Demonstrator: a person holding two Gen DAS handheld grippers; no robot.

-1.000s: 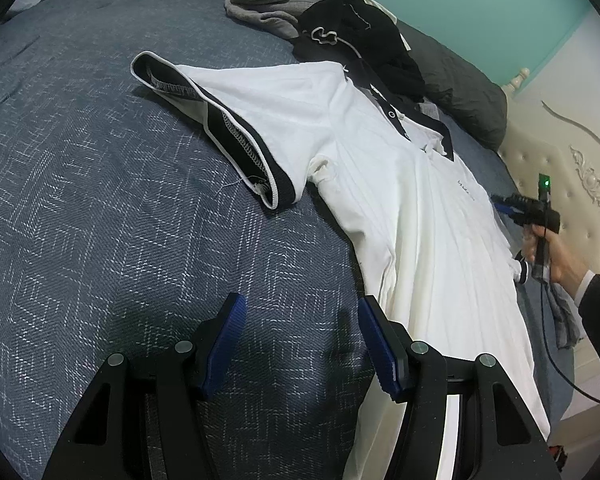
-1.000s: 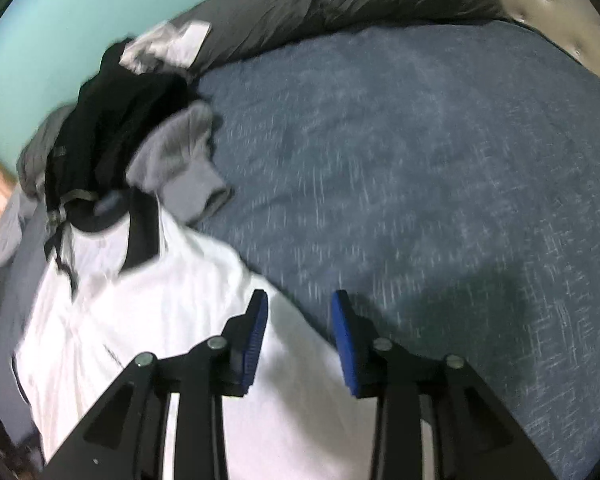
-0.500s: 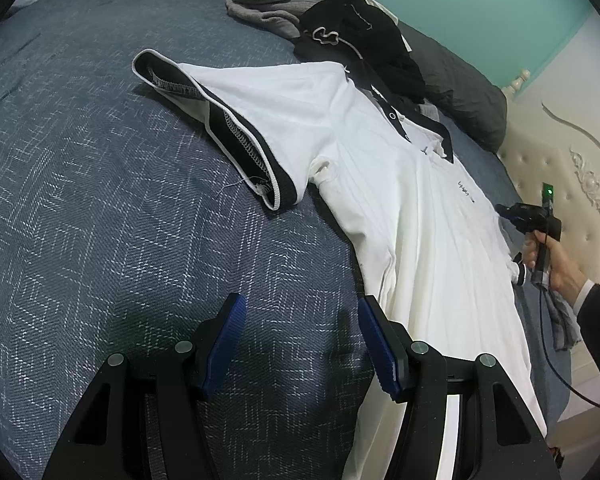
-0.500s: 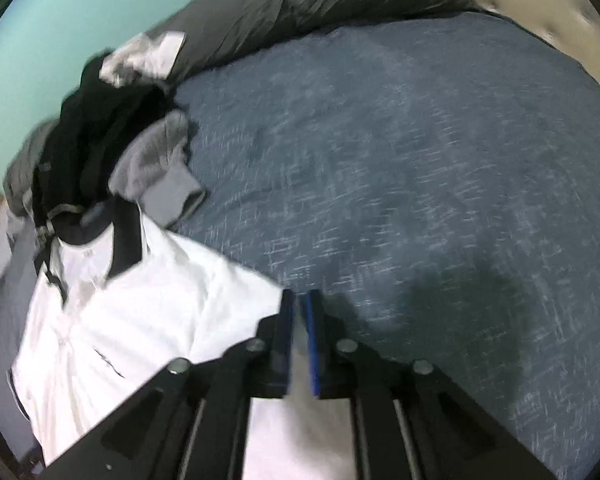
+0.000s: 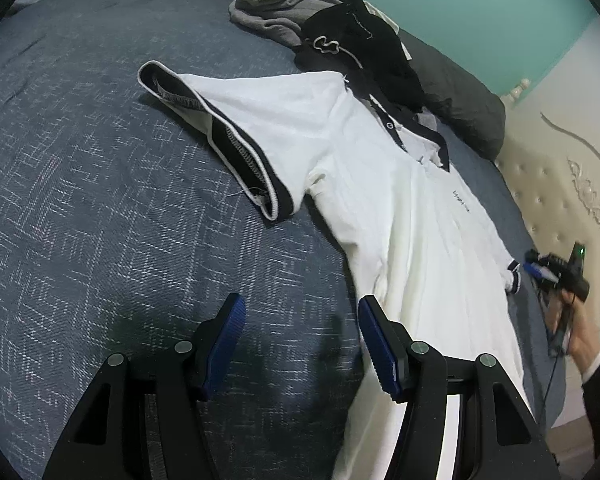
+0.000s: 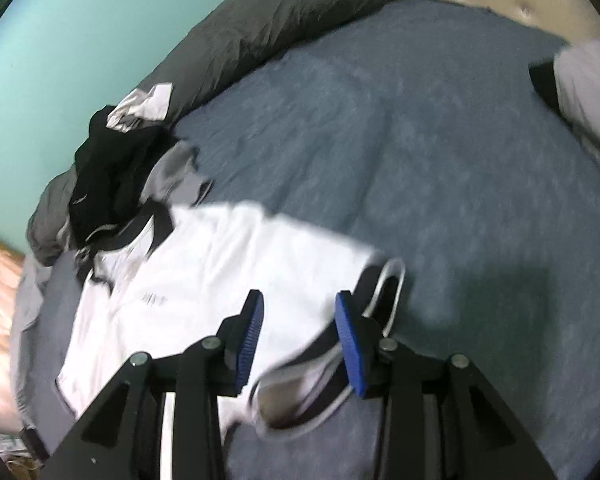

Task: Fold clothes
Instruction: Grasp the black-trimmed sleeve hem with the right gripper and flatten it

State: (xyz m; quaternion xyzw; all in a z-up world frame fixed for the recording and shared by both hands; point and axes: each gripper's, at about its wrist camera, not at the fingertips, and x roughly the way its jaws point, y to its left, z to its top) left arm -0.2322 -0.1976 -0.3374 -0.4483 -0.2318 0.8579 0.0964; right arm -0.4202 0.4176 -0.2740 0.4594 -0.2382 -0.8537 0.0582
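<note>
From your left wrist camera, the white polo shirt (image 5: 400, 208) lies face up and spread flat on the blue-grey bedspread (image 5: 100, 220), collar toward the pile of dark clothes (image 5: 340, 36) at the far end. It looks light, soft and limp, so it will sag and crease wherever you lift it. Take it by the firmer dark-trimmed sleeve cuff (image 5: 236, 160) or along a side seam, not the loose middle. Your left gripper (image 5: 300, 344) hovers over the bedspread just beside the shirt's side edge, jaws spread and empty, exactly as it was a second ago. Far right, your other hand (image 5: 576, 328) has pulled its tool back off the shirt to just beyond the far sleeve.

From your right wrist camera, which is blurred, the right gripper (image 6: 300, 328) sits over the shirt's other sleeve (image 6: 340, 320). Half a second ago its jaws were pressed nearly together over white cloth; they have just been opening and now stand apart. The sleeve lies beneath them, unpinched. The view has swung along the shirt toward that cuff.
</note>
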